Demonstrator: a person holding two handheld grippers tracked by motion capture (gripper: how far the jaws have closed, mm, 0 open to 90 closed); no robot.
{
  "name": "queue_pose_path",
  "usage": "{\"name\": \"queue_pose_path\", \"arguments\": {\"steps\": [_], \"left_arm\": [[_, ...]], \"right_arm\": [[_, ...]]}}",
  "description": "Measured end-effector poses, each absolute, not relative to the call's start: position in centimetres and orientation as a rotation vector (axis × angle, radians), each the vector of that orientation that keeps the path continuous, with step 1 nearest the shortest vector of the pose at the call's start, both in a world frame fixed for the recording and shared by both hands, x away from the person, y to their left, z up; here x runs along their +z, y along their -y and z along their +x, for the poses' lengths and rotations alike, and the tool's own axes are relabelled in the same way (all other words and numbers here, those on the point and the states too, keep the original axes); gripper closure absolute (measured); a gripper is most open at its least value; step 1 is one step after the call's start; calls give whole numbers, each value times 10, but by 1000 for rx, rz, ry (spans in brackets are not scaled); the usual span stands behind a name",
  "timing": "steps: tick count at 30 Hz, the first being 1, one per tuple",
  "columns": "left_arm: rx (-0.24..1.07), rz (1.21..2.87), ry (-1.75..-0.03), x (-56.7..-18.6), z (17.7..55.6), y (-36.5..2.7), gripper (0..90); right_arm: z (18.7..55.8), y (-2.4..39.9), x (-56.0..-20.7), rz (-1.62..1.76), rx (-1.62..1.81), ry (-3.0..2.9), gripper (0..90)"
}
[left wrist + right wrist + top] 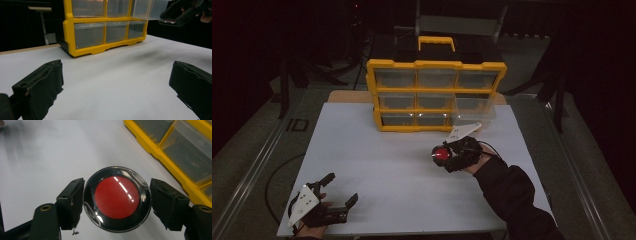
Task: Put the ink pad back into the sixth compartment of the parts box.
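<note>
Right gripper [443, 155] clamped the round red-faced disc [117, 198] by its rim above the white table [377, 165], at 6 o'clock of the pulled-out drawer [474, 111], probably its destination; left gripper [343, 190] rested wide, empty.

A yellow organizer [435, 95] with clear drawers [394, 78] stands on the white board [377, 170], beyond the fingers. Its right-hand middle drawer [473, 107] is pulled out. A black toolbox with a yellow handle [436, 43] sits behind it.
</note>
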State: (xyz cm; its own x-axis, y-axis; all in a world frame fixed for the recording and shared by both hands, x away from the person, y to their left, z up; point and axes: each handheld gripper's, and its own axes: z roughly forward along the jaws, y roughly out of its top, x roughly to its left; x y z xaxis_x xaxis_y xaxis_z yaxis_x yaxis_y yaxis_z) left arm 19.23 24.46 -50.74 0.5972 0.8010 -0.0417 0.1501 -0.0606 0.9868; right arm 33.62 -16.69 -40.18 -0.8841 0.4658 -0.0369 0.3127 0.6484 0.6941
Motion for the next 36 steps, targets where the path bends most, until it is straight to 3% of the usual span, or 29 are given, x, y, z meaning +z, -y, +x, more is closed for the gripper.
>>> {"name": "queue_pose_path", "arguments": {"steps": [36], "left_arm": [[645,1572,-823,-508,192,-245,0]], "right_arm": [[365,192,-331,748,1057,-2517,296]]}}
